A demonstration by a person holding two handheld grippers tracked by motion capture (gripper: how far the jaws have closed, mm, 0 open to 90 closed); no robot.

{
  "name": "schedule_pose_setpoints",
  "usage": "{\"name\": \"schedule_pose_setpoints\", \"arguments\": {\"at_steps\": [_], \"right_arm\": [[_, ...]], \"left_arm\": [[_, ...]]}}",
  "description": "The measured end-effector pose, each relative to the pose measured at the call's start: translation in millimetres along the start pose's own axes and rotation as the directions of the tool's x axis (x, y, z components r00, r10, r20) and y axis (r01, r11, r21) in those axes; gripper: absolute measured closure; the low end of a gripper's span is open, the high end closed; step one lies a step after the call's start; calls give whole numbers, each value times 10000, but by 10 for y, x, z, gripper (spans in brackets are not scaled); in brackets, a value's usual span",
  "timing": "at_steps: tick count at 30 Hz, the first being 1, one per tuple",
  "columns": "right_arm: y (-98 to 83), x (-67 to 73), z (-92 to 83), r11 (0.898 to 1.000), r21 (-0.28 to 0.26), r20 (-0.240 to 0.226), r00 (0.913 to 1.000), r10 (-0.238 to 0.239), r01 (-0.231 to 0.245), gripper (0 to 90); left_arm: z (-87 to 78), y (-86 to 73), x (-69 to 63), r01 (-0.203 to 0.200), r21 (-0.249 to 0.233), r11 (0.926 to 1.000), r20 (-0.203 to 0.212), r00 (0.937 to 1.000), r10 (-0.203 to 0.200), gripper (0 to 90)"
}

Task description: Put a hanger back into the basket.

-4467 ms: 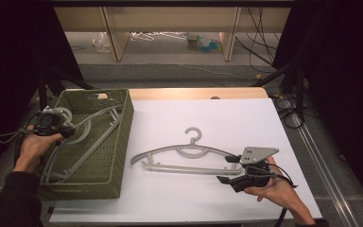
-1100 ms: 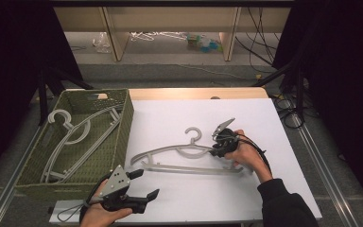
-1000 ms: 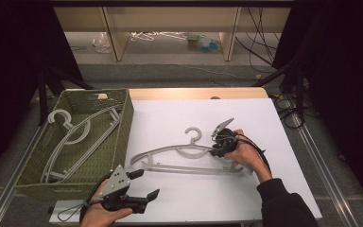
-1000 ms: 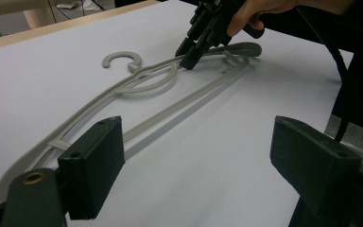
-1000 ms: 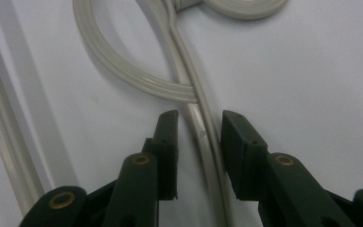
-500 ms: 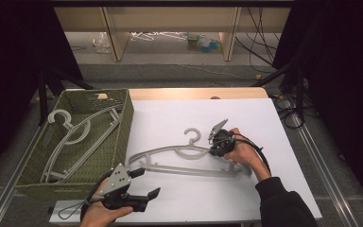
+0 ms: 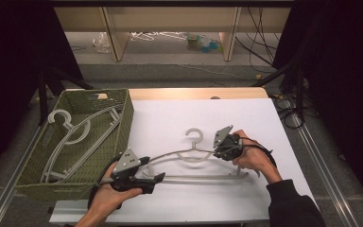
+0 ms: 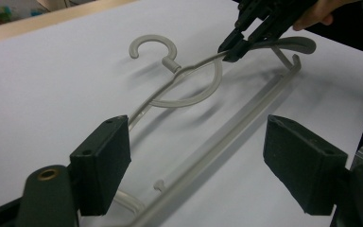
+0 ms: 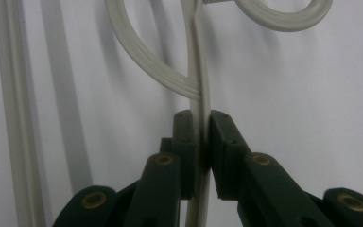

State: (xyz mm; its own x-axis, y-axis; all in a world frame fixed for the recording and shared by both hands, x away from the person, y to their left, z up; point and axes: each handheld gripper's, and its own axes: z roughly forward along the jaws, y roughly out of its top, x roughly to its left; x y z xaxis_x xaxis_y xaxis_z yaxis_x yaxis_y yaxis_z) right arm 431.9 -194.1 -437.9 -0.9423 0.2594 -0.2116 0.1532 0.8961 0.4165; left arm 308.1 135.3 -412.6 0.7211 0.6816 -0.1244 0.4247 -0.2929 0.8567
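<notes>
Grey hanger [image 7: 194,158] lying on the white table sheet [image 7: 170,118], just right of the green basket [image 7: 123,106] with more hangers [image 7: 71,137] inside. Pinched at its right shoulder by the right gripper [image 9: 201,142], jaws tight on the arm. Left gripper [image 8: 194,156] spread wide around the left end, jaws just closing, pads not touching.

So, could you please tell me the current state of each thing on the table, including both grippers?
Pale grey plastic hanger on the white table: lying flat, gripped on its upper arm.
Right gripper: shut on that hanger's arm.
Left gripper: open, jaws astride the hanger's left end, pads apart from it; they have just been closing slightly.
Green woven basket: upright, holding hangers.
Pale hangers in the basket: lying loose, untouched.
</notes>
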Motion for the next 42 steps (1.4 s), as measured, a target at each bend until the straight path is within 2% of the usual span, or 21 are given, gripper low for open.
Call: {"name": "schedule_pose_setpoints", "arguments": {"at_steps": [4,8,9,12,13,14,16,18,19,22,25,28,31,33,34,35,36,37,38,40,42], "right_arm": [[-22,59,-114,9997,-108,33,9998,-202,203,819],[-14,156,-247,9973,-387,180,9979,-616,623,819],[-5,174,-269,9968,-434,224,9975,-668,677,819],[11,200,-297,9956,-453,229,9964,-815,825,819],[27,229,-324,9949,-456,263,9957,-883,894,819],[34,240,-337,9943,-496,233,9954,-932,943,818],[44,251,-350,9935,-525,253,9947,-995,1007,818],[60,280,-373,9927,-501,325,9936,-1082,1098,818],[77,295,-398,9920,-511,397,9928,-1133,1153,818],[92,303,-422,9905,-556,438,9914,-1233,1257,817],[104,328,-440,9891,-565,402,9902,-1336,1358,817],[109,334,-459,9873,-665,406,9891,-1419,1443,817],[111,334,-465,9869,-680,380,9888,-1442,1466,817],[120,340,-469,9867,-694,398,9887,-1443,1468,817],[126,349,-469,9859,-723,383,9881,-1487,1512,817],[126,349,-469,9859,-723,383,9881,-1487,1512,817],[129,352,-472,9858,-727,386,9881,-1488,1513,817],[137,352,-480,9851,-766,400,9876,-1516,1543,818],[139,355,-484,9847,-769,401,9874,-1534,1561,817],[139,360,-486,9841,-792,380,9870,-1561,1587,817],[143,364,-491,9840,-806,378,9870,-1565,1591,817]], "left_arm": [[190,99,37,290,282,9992,560,9980,-306,233],[365,203,91,214,568,9982,519,9984,-244,232],[450,249,108,251,811,9964,643,9975,-304,236],[536,287,128,315,1000,9945,847,9956,-401,244],[614,308,155,165,1368,9905,918,9954,-292,262],[614,308,155,165,1368,9905,918,9954,-292,261],[694,306,168,500,1265,9907,857,9944,-612,262],[745,306,210,233,1435,9894,906,9952,-366,269],[778,300,209,464,1354,9897,824,9949,-580,273],[839,295,269,291,1601,9867,940,9946,-446,268],[909,293,295,437,1557,9868,965,9936,-592,293],[961,299,276,362,1754,9838,1386,9885,-611,319],[1025,323,229,96,1756,9844,1441,9889,-353,338],[1062,346,207,42,1736,9848,1661,9855,-334,371],[1081,356,197,-99,1713,9852,1799,9834,-214,425],[1103,364,187,-203,1651,9861,1912,9815,-118,425],[1123,374,175,-334,1665,9855,1792,9838,30,435],[1147,378,168,-628,1801,9816,1998,9795,260,494],[1163,376,166,-738,1828,9804,2108,9769,343,501],[1170,374,160,-737,1875,9795,2071,9777,339,513],[1191,371,166,-723,1820,9806,2214,9747,307,543]]}}
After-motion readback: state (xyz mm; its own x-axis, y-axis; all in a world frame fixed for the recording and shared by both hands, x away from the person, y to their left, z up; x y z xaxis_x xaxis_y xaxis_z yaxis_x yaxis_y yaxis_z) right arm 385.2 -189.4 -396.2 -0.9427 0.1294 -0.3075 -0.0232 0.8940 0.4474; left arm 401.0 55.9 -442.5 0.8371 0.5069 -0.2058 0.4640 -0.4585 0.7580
